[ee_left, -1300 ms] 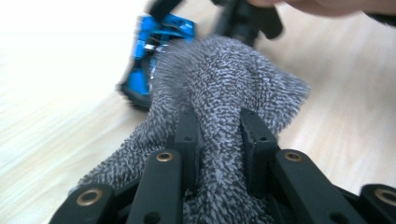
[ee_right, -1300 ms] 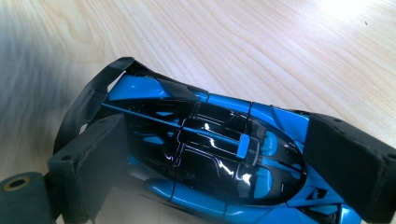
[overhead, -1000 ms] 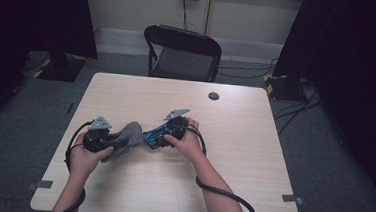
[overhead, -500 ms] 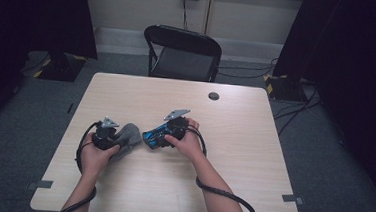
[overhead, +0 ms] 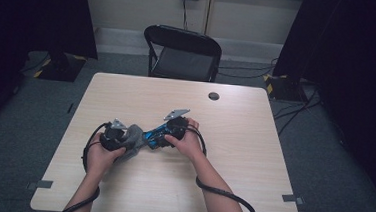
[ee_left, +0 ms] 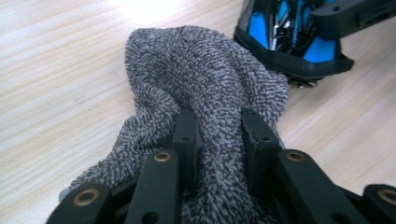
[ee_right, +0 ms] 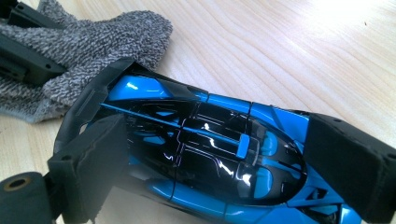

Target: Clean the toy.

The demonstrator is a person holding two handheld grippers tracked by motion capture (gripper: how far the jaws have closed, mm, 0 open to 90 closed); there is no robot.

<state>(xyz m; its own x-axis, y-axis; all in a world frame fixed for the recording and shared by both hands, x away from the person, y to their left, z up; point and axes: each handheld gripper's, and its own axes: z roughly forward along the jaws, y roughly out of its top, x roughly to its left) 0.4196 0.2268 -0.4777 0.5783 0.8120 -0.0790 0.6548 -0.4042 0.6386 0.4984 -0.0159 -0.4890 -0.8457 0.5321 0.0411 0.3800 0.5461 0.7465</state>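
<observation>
On the pale wooden desk [overhead: 251, 180], two hand-held tongs meet over a toy car and a cloth.

Near the desk's middle, the left tongs [ee_left: 217, 126] are clamped on a bunched grey terry cloth [ee_left: 205, 79], their jaws sunk into its pile on either side. The right tongs [ee_right: 215, 154] grip a glossy blue and black toy car [ee_right: 201, 140] across its body, one jaw on each flank. The cloth lies against one end of the car; from the high view it seems to touch, though the spot is small. Beyond the desk stands a black folding chair [overhead: 182, 53], and a small dark disc [overhead: 214, 96] lies near the far edge.
</observation>
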